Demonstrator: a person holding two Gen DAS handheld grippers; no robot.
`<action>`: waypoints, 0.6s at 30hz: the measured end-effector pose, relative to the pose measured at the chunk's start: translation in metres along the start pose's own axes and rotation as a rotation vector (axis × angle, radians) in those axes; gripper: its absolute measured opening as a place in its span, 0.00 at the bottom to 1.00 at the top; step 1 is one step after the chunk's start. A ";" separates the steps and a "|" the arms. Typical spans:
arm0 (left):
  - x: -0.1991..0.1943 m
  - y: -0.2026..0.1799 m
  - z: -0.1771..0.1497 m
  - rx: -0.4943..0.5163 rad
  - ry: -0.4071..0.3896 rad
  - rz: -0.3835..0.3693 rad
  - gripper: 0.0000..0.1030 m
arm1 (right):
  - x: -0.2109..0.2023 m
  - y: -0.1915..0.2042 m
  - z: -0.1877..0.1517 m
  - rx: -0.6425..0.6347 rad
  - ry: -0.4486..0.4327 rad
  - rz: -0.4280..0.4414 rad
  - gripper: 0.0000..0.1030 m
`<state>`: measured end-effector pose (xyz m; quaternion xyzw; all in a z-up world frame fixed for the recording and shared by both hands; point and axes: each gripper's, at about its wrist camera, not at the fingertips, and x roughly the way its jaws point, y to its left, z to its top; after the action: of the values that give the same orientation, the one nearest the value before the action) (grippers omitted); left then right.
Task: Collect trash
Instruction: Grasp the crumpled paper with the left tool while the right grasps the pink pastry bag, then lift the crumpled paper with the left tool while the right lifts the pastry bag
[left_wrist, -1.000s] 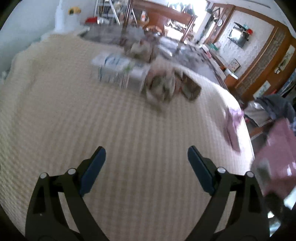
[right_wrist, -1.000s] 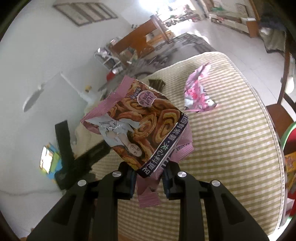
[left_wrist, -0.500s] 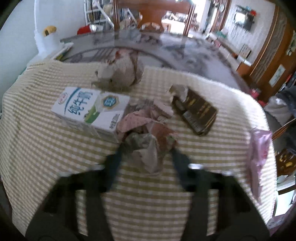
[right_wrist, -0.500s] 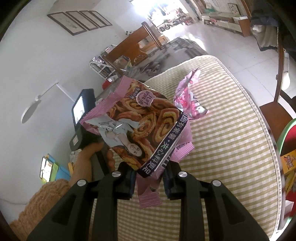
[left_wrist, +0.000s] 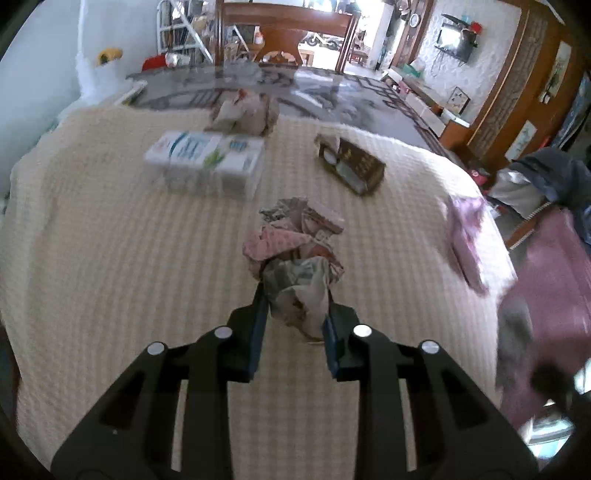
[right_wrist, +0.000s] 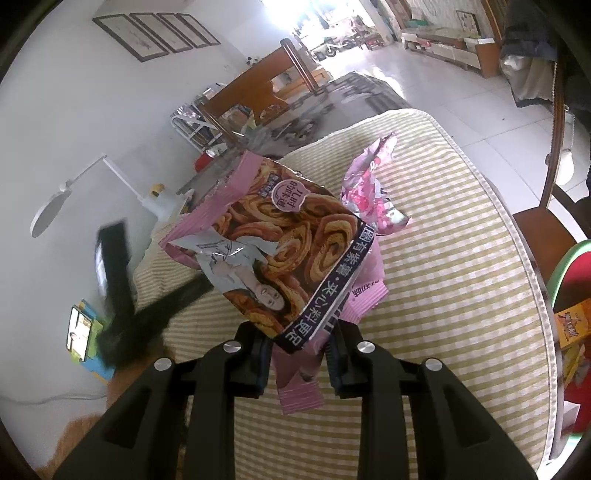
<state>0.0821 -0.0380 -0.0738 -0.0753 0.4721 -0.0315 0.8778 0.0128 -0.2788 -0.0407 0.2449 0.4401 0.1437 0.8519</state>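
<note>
My left gripper (left_wrist: 295, 306) is shut on a crumpled wad of wrappers (left_wrist: 295, 258) and holds it just above the checked tablecloth (left_wrist: 110, 258). My right gripper (right_wrist: 299, 347) is shut on a pink snack bag (right_wrist: 280, 240) printed with pastry rolls, held above the table. A crumpled pink wrapper (right_wrist: 369, 192) lies on the cloth beyond the bag; it also shows in the left wrist view (left_wrist: 465, 236) near the table's right edge.
A white milk carton (left_wrist: 207, 158), a dark brown box (left_wrist: 351, 166) and a crumpled paper ball (left_wrist: 243, 114) lie on the far half of the table. A wooden chair (right_wrist: 550, 206) stands at the right edge. The pink bag shows blurred at the left view's right side (left_wrist: 546, 314).
My left gripper moved forward to the wad, closed on it, and drew it back away from the milk carton. My right gripper kept holding the snack bag nearly still.
</note>
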 end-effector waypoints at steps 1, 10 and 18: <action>-0.005 0.005 -0.009 -0.015 0.005 -0.007 0.26 | 0.001 0.001 0.000 -0.003 0.002 -0.005 0.25; -0.029 0.015 -0.049 -0.009 -0.010 0.036 0.37 | 0.006 0.006 -0.002 -0.022 0.017 -0.039 0.25; -0.027 0.010 -0.044 0.050 -0.042 0.040 0.43 | 0.013 0.010 -0.002 -0.038 0.031 -0.068 0.25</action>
<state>0.0298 -0.0293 -0.0770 -0.0444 0.4542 -0.0243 0.8895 0.0187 -0.2638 -0.0449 0.2113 0.4583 0.1268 0.8539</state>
